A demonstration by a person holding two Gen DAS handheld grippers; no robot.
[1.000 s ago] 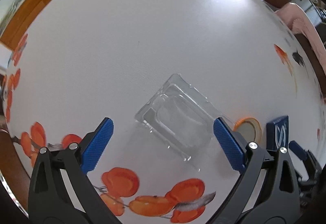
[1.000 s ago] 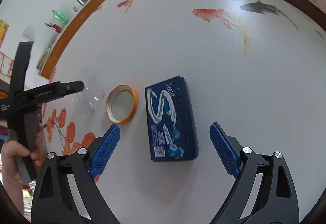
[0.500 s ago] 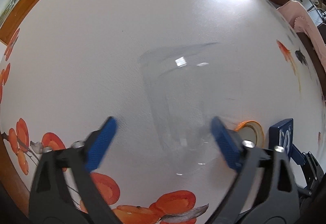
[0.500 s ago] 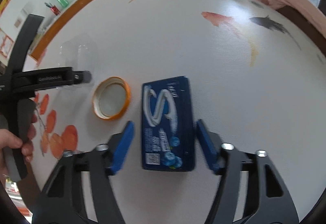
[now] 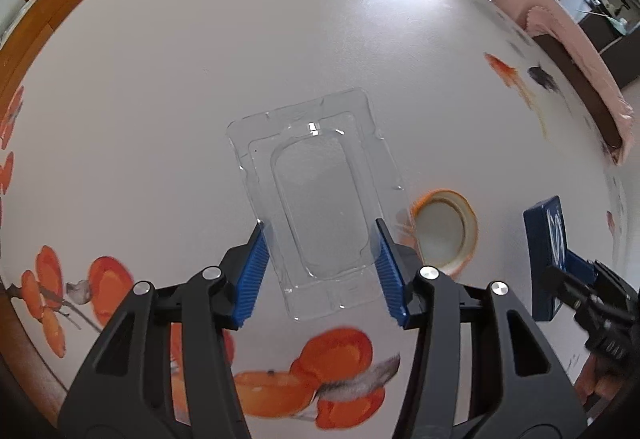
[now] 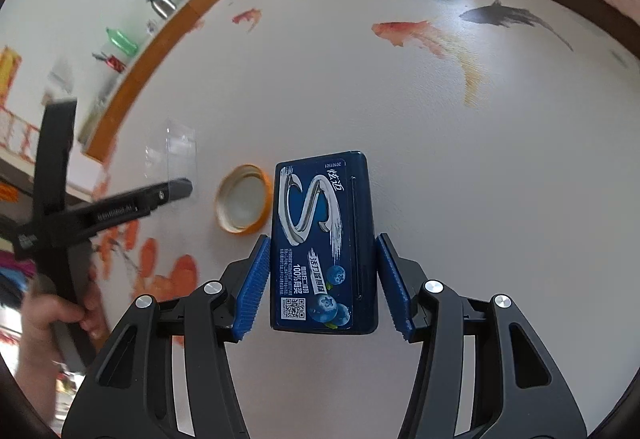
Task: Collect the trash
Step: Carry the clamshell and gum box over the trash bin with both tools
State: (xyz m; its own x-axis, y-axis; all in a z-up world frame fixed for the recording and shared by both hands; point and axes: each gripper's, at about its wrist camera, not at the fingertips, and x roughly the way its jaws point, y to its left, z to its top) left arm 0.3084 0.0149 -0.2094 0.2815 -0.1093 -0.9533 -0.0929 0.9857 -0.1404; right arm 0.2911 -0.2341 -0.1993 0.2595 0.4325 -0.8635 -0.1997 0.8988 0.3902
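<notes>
Pads of both hand-held grippers have narrowed: left hand-held gripper [image 5: 318, 271] pinches the clear blister tray [image 5: 316, 195], right hand-held gripper [image 6: 318, 279] apparently touches the blue gum box [image 6: 324, 239]; both pickups are starting.

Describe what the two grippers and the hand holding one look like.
Both grippers, left and right, are alike: black plastic frames with triangular cut-outs, silver round pivot screws, and ribbed blue pads on the fingers. The bare hand wraps a black handle; no sleeve shows.

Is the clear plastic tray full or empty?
Empty. The clear plastic tray shows only the white table through its hollow, and nothing lies in it.
</notes>
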